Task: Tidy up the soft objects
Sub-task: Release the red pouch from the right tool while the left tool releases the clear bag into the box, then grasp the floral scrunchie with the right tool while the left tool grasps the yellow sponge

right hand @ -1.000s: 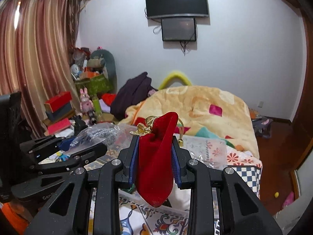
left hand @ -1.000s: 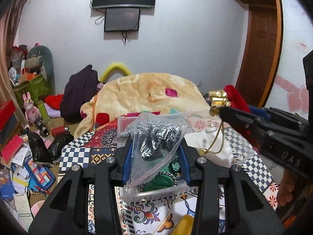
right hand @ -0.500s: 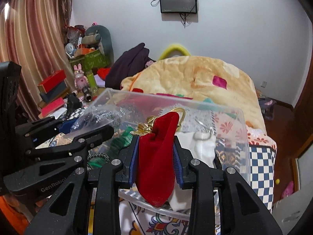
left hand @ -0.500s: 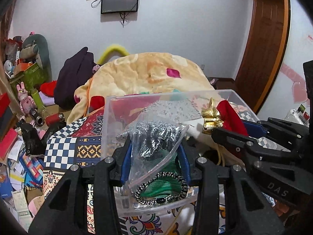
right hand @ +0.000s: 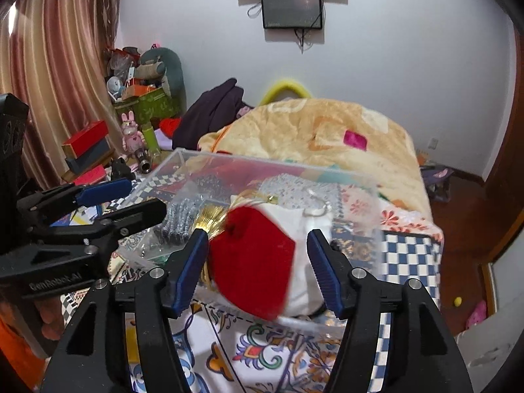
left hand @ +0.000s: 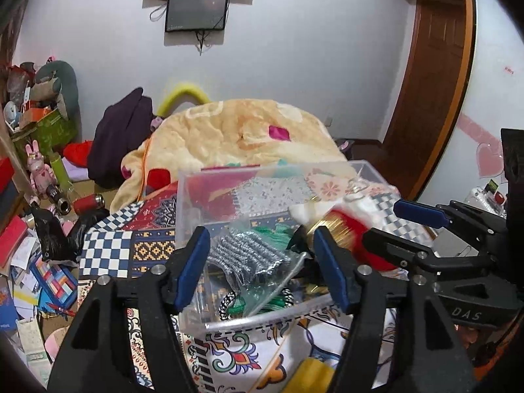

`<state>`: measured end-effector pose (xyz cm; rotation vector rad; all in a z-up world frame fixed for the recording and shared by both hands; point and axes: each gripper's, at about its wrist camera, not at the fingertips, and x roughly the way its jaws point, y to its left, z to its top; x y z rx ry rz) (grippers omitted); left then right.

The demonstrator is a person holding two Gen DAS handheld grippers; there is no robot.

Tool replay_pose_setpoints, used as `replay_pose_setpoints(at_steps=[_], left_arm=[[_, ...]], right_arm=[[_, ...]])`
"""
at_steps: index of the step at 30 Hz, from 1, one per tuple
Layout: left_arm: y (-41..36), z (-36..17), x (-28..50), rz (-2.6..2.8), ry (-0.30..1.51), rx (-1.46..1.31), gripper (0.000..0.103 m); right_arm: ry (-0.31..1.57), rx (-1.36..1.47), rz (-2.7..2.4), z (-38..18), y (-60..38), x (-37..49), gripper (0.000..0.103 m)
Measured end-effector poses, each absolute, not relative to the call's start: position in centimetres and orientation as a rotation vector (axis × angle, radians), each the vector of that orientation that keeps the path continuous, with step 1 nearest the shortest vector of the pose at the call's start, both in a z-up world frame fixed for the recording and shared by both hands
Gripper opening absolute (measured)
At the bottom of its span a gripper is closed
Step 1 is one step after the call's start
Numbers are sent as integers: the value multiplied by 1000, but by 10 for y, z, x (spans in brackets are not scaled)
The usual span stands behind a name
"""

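The red pouch [right hand: 253,267] lies in the clear bin [right hand: 376,196] between the spread fingers of the right tool [right hand: 258,258], which grips nothing. Left of it in the bin, the plastic bag [left hand: 252,262] lies between the left tool's [left hand: 262,258] equally wide, empty fingers.

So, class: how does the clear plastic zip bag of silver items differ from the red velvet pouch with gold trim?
The clear plastic zip bag is see-through, showing silver contents; the red velvet pouch is opaque. The bag lies below the open left claw, the pouch between the open right claw's fingers. Both are over the transparent plastic box, released.
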<state>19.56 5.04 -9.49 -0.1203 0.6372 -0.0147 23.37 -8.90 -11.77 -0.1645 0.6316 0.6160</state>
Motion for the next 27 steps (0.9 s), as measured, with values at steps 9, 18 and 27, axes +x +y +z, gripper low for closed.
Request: replay_pose_setpoints(at_steps=[9, 18, 27], left_arm=[[46, -64, 150, -40, 552, -115, 79], [37, -61, 94, -56, 517, -102, 98], [25, -96, 71, -64, 624, -102, 98]], right_arm=[[501, -170, 604, -89, -119, 196, 75], [524, -161, 590, -110, -149, 164, 97], [669, -198, 591, -159, -154, 137, 97]])
